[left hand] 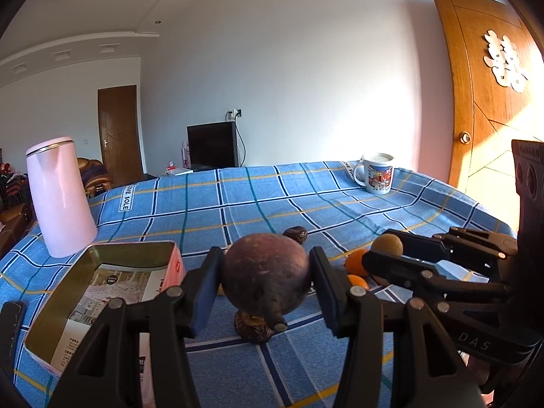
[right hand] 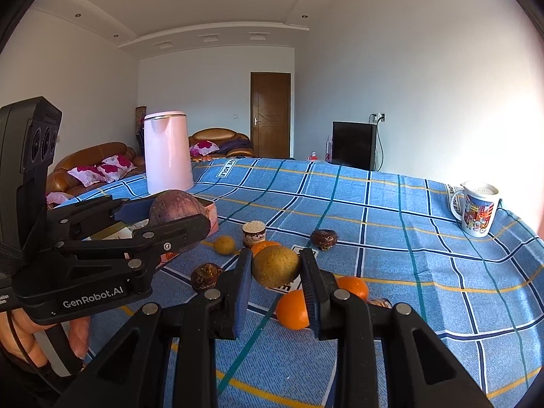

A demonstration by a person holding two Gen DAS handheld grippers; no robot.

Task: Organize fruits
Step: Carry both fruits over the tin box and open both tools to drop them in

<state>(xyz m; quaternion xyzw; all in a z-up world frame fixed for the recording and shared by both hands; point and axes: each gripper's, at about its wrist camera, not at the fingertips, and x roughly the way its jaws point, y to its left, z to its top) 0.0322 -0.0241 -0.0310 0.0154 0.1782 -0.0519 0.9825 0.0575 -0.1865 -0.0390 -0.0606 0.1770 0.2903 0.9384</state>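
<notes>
Nearest me, my left gripper clamps the round, dark purple smooth-skinned fruit above the blue checked tablecloth; firm, slick, so I squeeze its widest part. My right gripper pinches a small brownish-green fruit over the oranges, beside the open tin box

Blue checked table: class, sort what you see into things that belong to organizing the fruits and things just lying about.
Belongs:
purple fruit in left gripper
brown-green fruit in right gripper
oranges
open tin box

Lying about:
pink kettle
mug
small cup
</notes>
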